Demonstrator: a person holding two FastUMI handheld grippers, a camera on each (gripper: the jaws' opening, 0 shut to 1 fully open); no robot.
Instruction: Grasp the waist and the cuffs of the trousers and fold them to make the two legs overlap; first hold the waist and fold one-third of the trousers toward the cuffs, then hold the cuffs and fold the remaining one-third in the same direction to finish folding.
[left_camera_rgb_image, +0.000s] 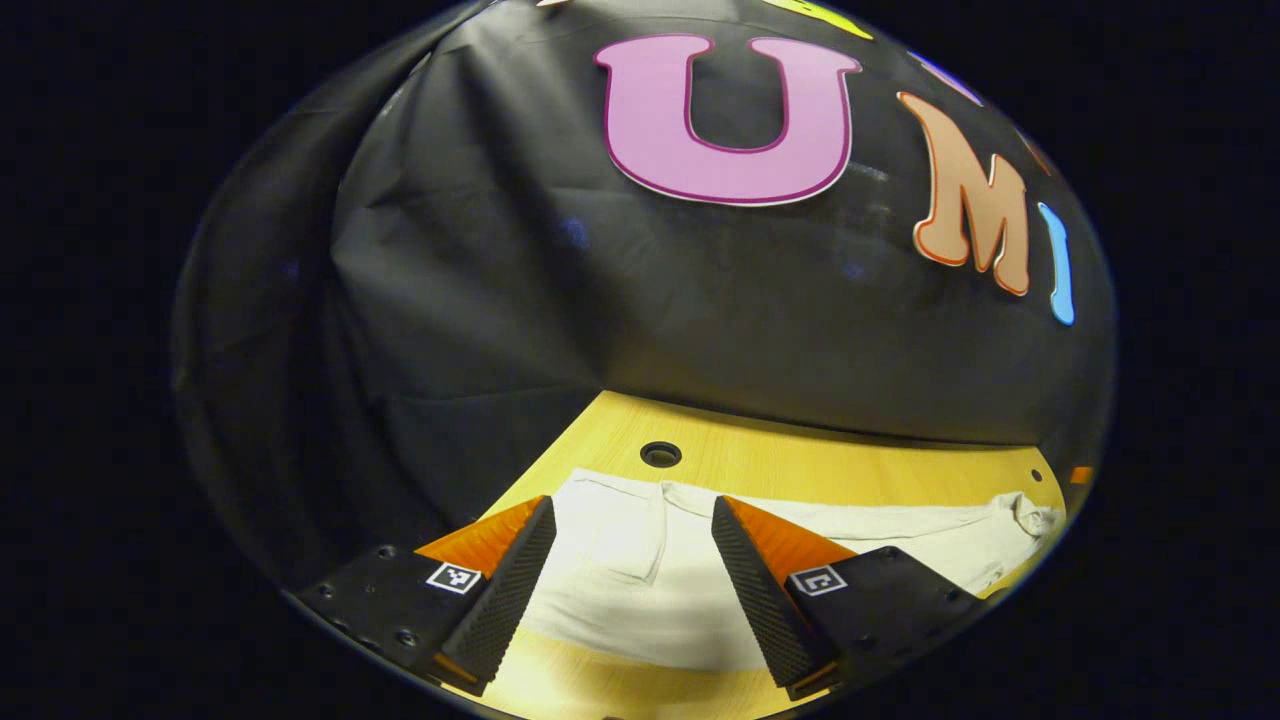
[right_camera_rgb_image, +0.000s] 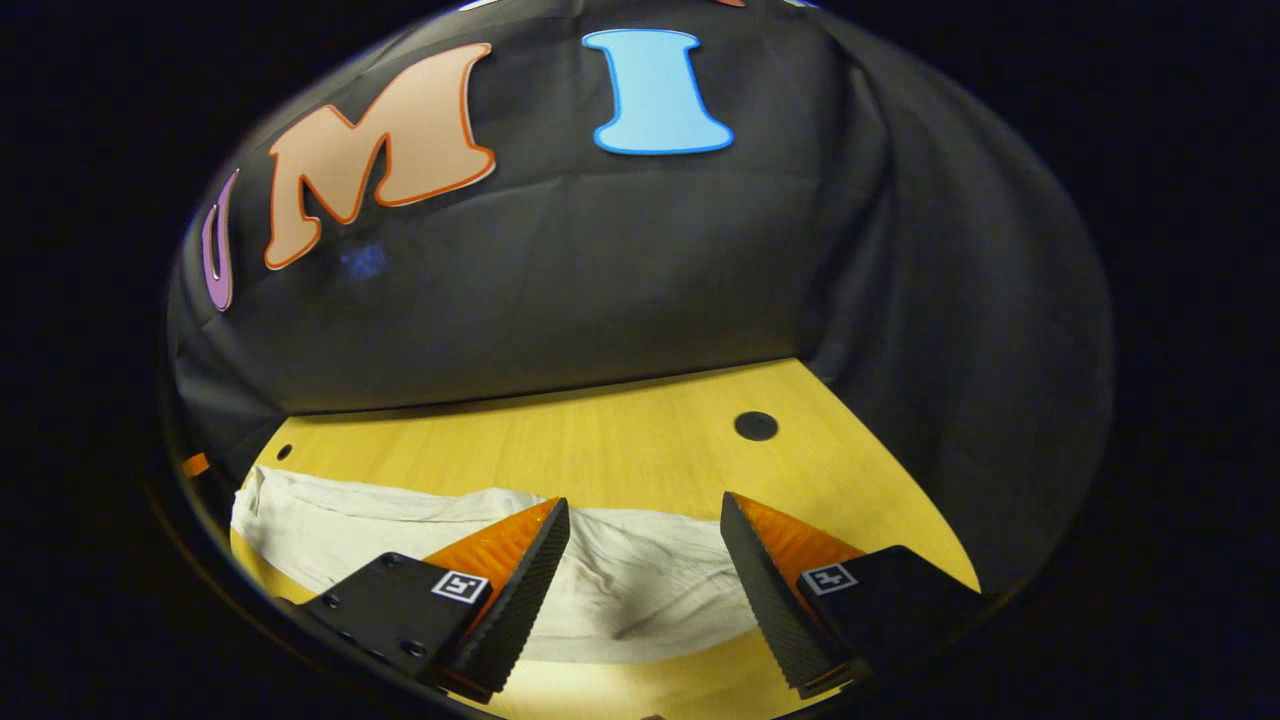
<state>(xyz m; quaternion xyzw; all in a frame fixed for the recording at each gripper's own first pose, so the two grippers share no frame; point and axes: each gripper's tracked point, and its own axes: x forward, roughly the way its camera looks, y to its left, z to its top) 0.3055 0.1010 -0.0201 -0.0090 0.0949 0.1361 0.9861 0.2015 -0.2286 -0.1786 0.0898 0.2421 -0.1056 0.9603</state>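
White trousers (left_camera_rgb_image: 640, 570) lie stretched out flat on the wooden table (left_camera_rgb_image: 800, 455). In the left gripper view their squared end with a seam lies between my fingers, and the cloth runs right to a bunched end (left_camera_rgb_image: 1030, 515). My left gripper (left_camera_rgb_image: 632, 515) hovers open above that cloth, holding nothing. In the right gripper view the trousers (right_camera_rgb_image: 630, 580) run from the far left to a rounded end near the fingers. My right gripper (right_camera_rgb_image: 645, 515) is open over this end, nothing between its fingers.
A round dark hole (left_camera_rgb_image: 660, 454) sits in the tabletop behind the trousers in the left gripper view; another hole (right_camera_rgb_image: 755, 426) shows in the right gripper view. The black cloth wall (right_camera_rgb_image: 600, 300) closes the table's far side and corners. Bare wood (right_camera_rgb_image: 560, 440) lies beyond the trousers.
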